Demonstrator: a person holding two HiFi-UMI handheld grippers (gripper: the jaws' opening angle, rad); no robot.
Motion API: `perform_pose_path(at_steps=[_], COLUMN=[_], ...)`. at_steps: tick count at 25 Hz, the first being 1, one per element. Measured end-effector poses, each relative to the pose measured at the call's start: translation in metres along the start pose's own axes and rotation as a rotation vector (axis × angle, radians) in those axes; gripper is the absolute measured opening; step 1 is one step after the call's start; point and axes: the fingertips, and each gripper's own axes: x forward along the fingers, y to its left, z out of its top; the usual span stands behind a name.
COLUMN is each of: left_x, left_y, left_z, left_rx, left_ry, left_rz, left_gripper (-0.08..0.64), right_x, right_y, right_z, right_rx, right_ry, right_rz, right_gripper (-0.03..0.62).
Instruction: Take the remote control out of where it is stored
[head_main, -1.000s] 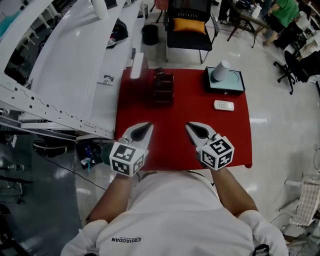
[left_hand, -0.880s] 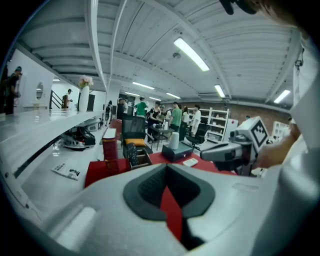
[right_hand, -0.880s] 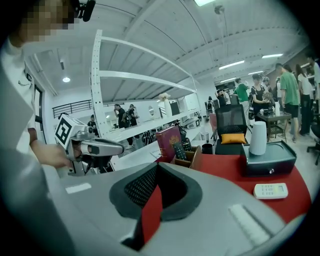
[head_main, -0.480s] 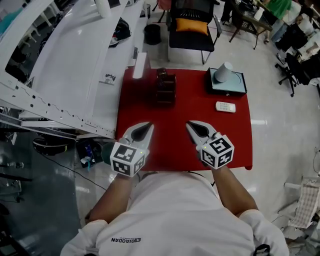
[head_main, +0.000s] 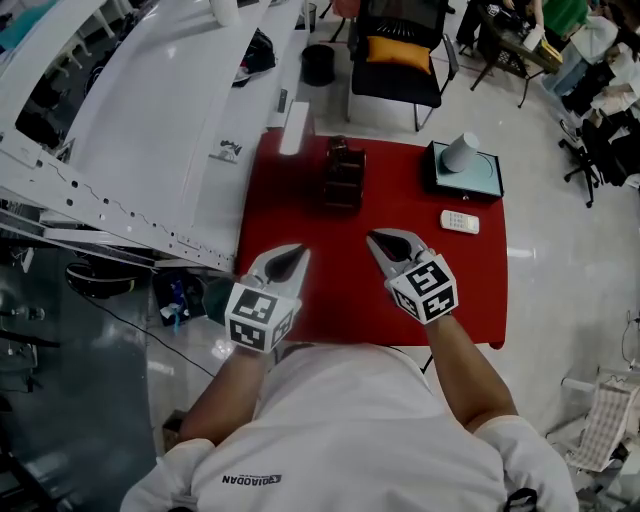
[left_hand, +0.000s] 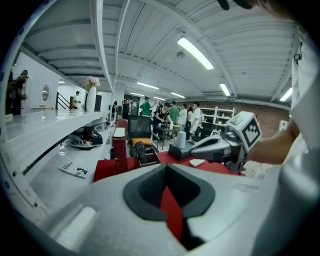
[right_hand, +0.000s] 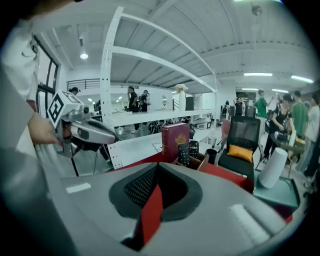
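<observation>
Both tools hover low over the near half of the red tabletop (head_main: 340, 285), well apart from each other. The left hand-held gripper (head_main: 290, 254) has its jaws drawn together with nothing between them, only a sliver of red cloth showing through the dark hollow behind the tips. The right hand-held gripper (head_main: 384, 241) is pinched closed too, and just as empty. Each marker cube hides most of the hand behind it, and the person's white shirt cuts off the tabletop's near edge.

Up at the far side stands the brown open-topped box (head_main: 343, 180); from the head view its contents are just a dark blur. The right gripper view does better: two black remote controls (right_hand: 183, 153) stand upright in that box (right_hand: 202, 160), the second one partly hidden behind the first. A maroon hardback book with a gold emblem (right_hand: 173, 139) stands upright just beside them. Whether the book sits inside the box or against it, I cannot tell. From the left gripper view only one dark remote shows above the box rim.

Over on the right, well clear of the box, a small white remote (head_main: 459, 222) lies flat on the cloth. Beyond it a white tapered cup (head_main: 460, 152) stands on a flat teal case (head_main: 485, 178) at the far corner. Past the tabletop a black chair with an orange cushion (head_main: 402, 52) is partly cut off by the frame's top edge.
</observation>
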Motion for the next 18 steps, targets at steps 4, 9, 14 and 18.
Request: perform_pose_path(at_steps=[4,9,14,18], left_x=[-0.001,-0.003,-0.009,-0.012], left_y=[0.005,0.013,0.021,0.026], left_z=[-0.006,-0.021,-0.022,-0.025], left_rx=[-0.011,-0.042,-0.056,-0.073], left_ry=[0.015,0.058,0.052,0.051], left_rz=[0.009,0.016,0.037,0.048], left_gripper=[0.002,0.002,0.003,0.002], right_x=[0.03,0.07,0.114,0.15], right_y=[-0.009,-0.028,-0.051,-0.068], right_z=[0.013,0.026,0.035,0.036], right_rx=[-0.192,-0.376,-0.531,-0.506], right_ry=[0.043,0.089,0.161,0.216], right_rz=[-0.006,-0.029,-0.042,-0.027], right_gripper=[0.025,0.052,0.101,0.154])
